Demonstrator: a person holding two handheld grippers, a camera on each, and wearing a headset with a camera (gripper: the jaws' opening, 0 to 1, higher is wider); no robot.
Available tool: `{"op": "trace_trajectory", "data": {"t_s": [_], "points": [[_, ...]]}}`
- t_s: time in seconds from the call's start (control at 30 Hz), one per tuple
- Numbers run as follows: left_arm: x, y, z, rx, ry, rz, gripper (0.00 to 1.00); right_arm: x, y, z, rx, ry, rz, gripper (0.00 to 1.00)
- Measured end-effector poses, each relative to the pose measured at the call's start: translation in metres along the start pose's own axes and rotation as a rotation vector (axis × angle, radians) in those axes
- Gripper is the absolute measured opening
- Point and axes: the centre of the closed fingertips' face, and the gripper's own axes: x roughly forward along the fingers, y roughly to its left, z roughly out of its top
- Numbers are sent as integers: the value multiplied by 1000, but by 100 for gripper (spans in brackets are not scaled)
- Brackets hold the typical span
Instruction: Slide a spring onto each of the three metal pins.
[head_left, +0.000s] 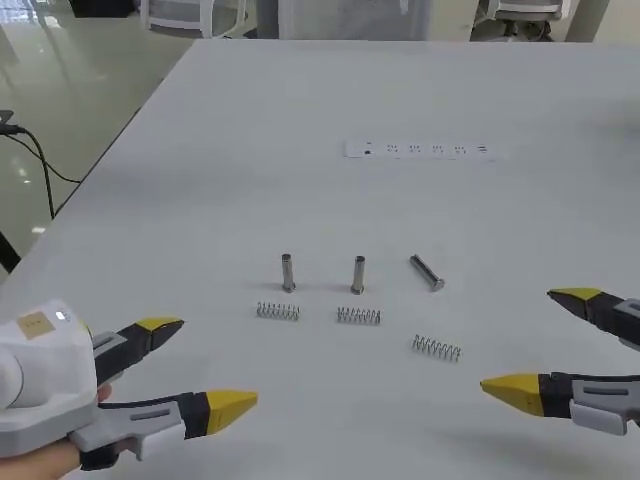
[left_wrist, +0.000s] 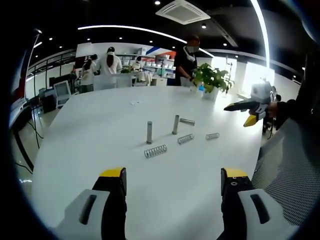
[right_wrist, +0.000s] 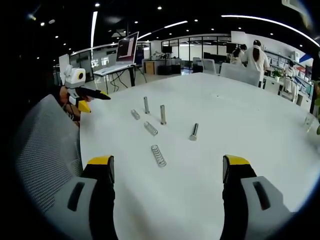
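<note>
White tabletop (head_left: 300, 120) stretches away from us in an open office, with a flat power strip (head_left: 420, 150) lying toward 12 o'clock. Near the middle we see a row of three. The left pin (head_left: 287, 272) and the middle pin (head_left: 358, 275) stand upright, while the right pin (head_left: 426, 272) lies on its side, slanting from 10 o'clock to 4 o'clock. Each has a spring lying flat near it at about 6 o'clock: the left spring (head_left: 278, 311), the middle spring (head_left: 358, 316), and the right spring (head_left: 436, 348), which sits a little farther from its pin. Every spring lies apart from its pin.

We hold the left gripper (head_left: 212, 362) at 7 o'clock of the head view, its jaws spread wide with nothing between them and its yellow tips aimed toward the pins. The right gripper (head_left: 520, 340) comes in at 4 o'clock, jaws likewise wide apart and empty. Both grippers are well apart from the pins and springs.
</note>
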Motion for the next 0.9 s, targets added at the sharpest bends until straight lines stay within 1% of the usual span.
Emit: {"op": "trace_trajectory", "data": {"t_s": [0.6, 0.9], "points": [[1, -2, 2, -2, -10, 1, 76, -1, -3, 0, 1, 3, -4, 91], [0, -3, 5, 0, -21, 1, 76, 2, -6, 4, -5, 3, -3, 90]]}}
